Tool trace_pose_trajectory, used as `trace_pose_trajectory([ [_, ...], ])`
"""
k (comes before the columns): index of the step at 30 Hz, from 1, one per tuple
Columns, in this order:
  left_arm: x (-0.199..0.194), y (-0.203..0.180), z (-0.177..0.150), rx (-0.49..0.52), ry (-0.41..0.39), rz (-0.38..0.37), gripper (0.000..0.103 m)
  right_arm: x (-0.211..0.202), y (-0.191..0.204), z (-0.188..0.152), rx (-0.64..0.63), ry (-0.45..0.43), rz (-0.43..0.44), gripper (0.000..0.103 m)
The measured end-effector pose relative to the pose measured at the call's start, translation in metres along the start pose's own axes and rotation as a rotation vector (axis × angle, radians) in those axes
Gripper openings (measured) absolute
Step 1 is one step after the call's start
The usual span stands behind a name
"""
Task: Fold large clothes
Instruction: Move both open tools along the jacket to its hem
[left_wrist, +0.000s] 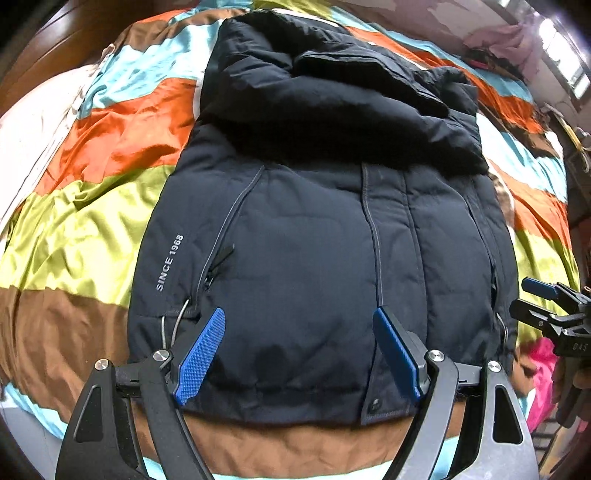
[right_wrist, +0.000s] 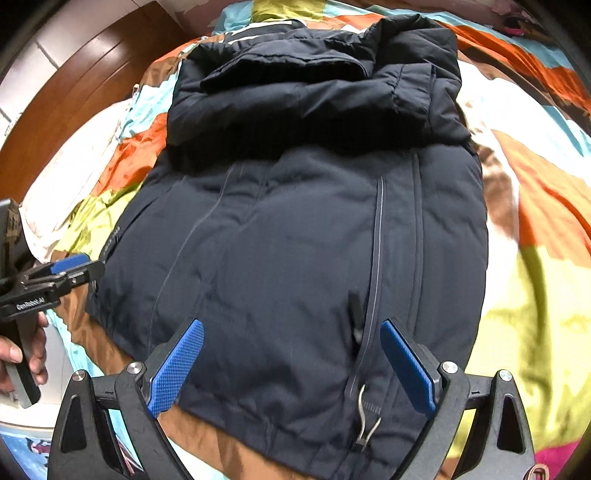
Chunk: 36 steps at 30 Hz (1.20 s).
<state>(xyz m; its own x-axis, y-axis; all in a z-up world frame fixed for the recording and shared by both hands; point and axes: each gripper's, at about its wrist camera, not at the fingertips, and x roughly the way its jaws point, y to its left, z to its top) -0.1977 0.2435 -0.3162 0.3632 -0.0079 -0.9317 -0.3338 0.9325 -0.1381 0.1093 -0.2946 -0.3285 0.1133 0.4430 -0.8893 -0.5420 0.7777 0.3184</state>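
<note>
A dark navy padded jacket (left_wrist: 314, 240) lies front-up on the bed, sleeves folded in over the chest, hood end far from me. It also fills the right wrist view (right_wrist: 295, 240). My left gripper (left_wrist: 301, 317) is open and empty, hovering over the hem near its left side, by the "SINCE 1968" print. My right gripper (right_wrist: 291, 328) is open and empty above the hem near the zipper and drawcord. Each gripper shows at the edge of the other's view: the right one (left_wrist: 546, 306), the left one (right_wrist: 62, 273).
The jacket lies on a shiny striped bedspread (left_wrist: 92, 221) in orange, lime, brown and light blue. A white pillow (right_wrist: 74, 177) sits at the left, a pink cloth (left_wrist: 543, 376) at the right. Brown wood floor (right_wrist: 85, 74) lies beyond the bed.
</note>
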Motion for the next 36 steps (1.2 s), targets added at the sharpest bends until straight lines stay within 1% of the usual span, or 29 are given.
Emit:
trace_pose_trajectory([
  [5,-0.013,0.008,-0.027,0.066,-0.007,0.004,0.078,-0.009,0.022,-0.024,0.029,-0.009,-0.028,0.097],
  [10,-0.005,0.019,-0.065,0.13,0.047,0.008,0.078,-0.012,0.042,-0.049,0.081,-0.027,-0.041,0.097],
  [14,0.001,0.024,-0.087,0.174,0.05,0.009,0.078,-0.004,0.054,-0.068,0.106,-0.008,-0.059,0.097],
  [21,0.014,0.027,-0.109,0.301,-0.001,0.083,0.078,-0.003,0.061,-0.089,0.136,0.005,-0.099,0.097],
  [24,0.02,0.025,-0.112,0.357,-0.031,0.087,0.078,-0.002,0.059,-0.099,0.142,0.011,-0.119,0.097],
  [27,0.027,0.021,-0.115,0.428,-0.058,0.104,0.078,0.002,0.055,-0.109,0.144,0.038,-0.132,0.097],
  [28,0.031,0.02,-0.116,0.45,-0.058,0.117,0.078,0.004,0.054,-0.112,0.145,0.046,-0.134,0.097],
  [31,0.046,0.023,-0.121,0.476,-0.04,0.13,0.078,0.01,0.049,-0.116,0.149,0.073,-0.141,0.097],
  [34,0.057,0.024,-0.129,0.542,-0.039,0.162,0.078,0.008,0.045,-0.115,0.161,0.065,-0.142,0.097],
  [36,0.061,0.027,-0.131,0.568,-0.047,0.165,0.079,0.008,0.042,-0.114,0.163,0.071,-0.144,0.097],
])
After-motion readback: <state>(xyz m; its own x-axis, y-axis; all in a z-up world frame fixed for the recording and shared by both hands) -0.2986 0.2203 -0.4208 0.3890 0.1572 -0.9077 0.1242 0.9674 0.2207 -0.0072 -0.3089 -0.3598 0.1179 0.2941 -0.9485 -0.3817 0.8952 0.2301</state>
